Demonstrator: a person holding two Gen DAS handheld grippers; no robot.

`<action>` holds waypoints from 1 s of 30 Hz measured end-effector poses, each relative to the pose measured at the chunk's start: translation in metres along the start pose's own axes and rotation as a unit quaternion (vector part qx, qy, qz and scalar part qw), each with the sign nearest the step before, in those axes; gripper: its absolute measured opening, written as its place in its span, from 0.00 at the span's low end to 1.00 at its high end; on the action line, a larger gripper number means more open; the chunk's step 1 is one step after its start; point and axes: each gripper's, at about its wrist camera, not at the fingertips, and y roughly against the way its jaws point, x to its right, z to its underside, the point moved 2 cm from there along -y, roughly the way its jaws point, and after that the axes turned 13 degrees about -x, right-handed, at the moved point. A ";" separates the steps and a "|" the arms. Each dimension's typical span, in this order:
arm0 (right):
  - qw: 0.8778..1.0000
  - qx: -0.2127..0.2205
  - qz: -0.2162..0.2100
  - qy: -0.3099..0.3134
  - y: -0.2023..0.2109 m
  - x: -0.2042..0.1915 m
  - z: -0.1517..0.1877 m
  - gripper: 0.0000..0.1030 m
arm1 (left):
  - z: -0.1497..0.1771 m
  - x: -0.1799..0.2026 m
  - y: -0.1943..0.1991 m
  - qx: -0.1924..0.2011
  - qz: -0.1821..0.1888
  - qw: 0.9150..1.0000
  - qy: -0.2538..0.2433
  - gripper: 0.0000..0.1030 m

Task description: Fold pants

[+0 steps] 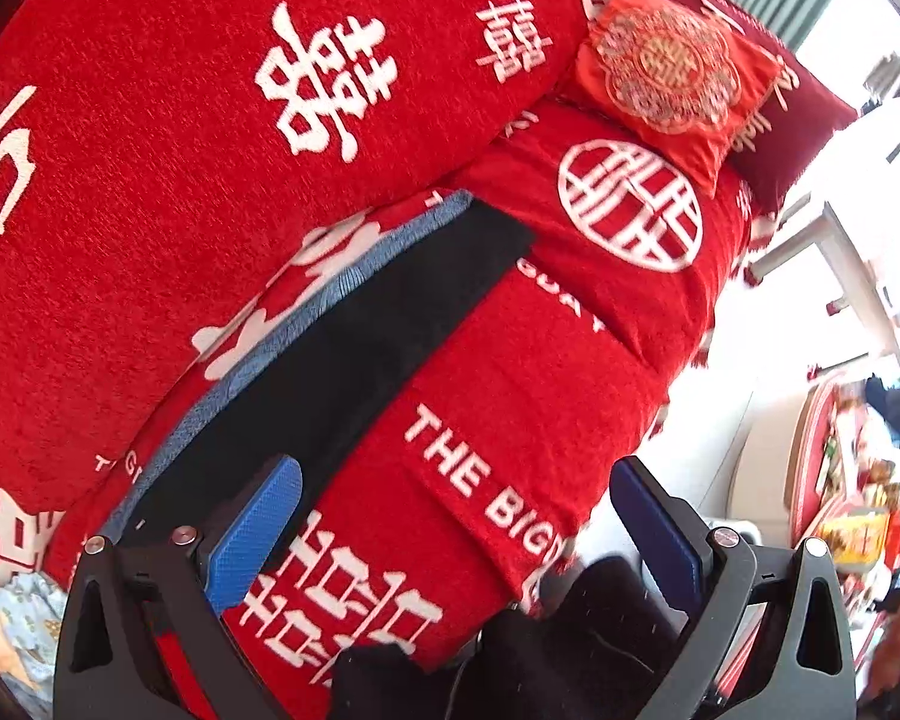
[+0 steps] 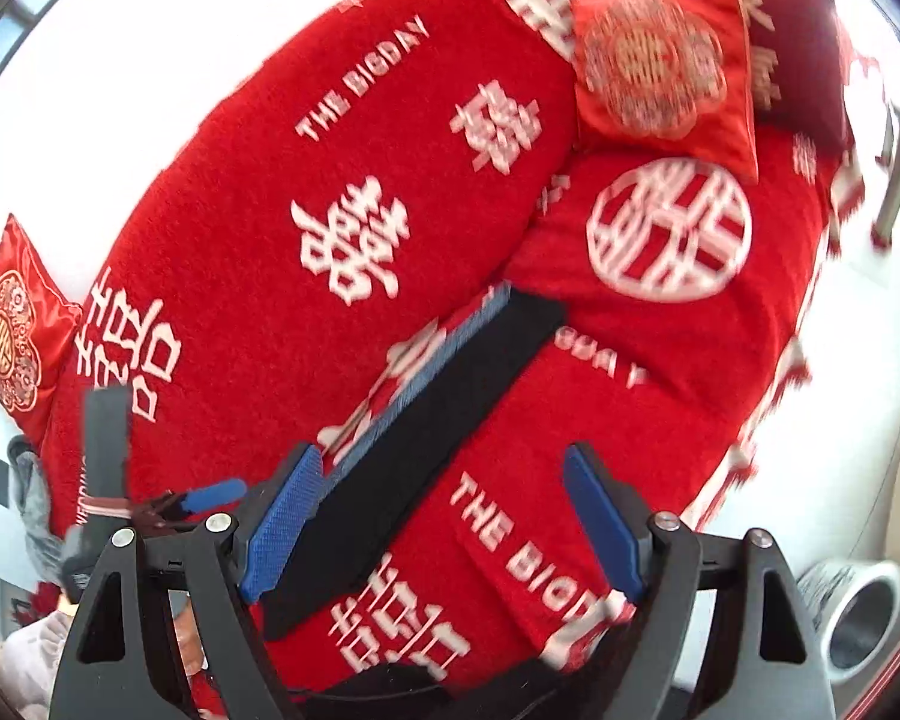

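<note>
Black pants (image 1: 354, 330) lie folded into a long narrow strip on the red sofa seat (image 1: 546, 372), on top of a blue-grey garment whose edge (image 1: 306, 306) shows along their far side. My left gripper (image 1: 456, 516) is open and empty, hovering above the near end of the strip. In the right wrist view the pants (image 2: 438, 420) run diagonally across the seat. My right gripper (image 2: 444, 528) is open and empty above their near end. The left gripper (image 2: 210, 495) shows at the left in that view.
The sofa wears a red cover with white characters (image 1: 324, 78). A red embroidered cushion (image 1: 666, 72) and a dark red one (image 1: 792, 120) sit at the far end. Another red cushion (image 2: 15, 330) lies left. A metal bin (image 2: 864, 612) stands on the floor at right.
</note>
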 end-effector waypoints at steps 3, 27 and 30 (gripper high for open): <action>0.999 0.031 -0.008 0.035 0.027 -0.006 -0.035 0.83 | -0.015 -0.011 0.002 0.015 -0.007 1.000 0.018 1.00; 0.948 -0.230 -0.149 -0.161 -0.342 0.142 -0.126 0.67 | -0.067 -0.110 -0.200 -0.076 -0.084 0.966 0.231 1.00; 0.952 -0.228 -0.144 -0.145 -0.371 0.156 -0.139 0.67 | -0.090 -0.112 -0.231 -0.061 -0.082 0.964 0.244 1.00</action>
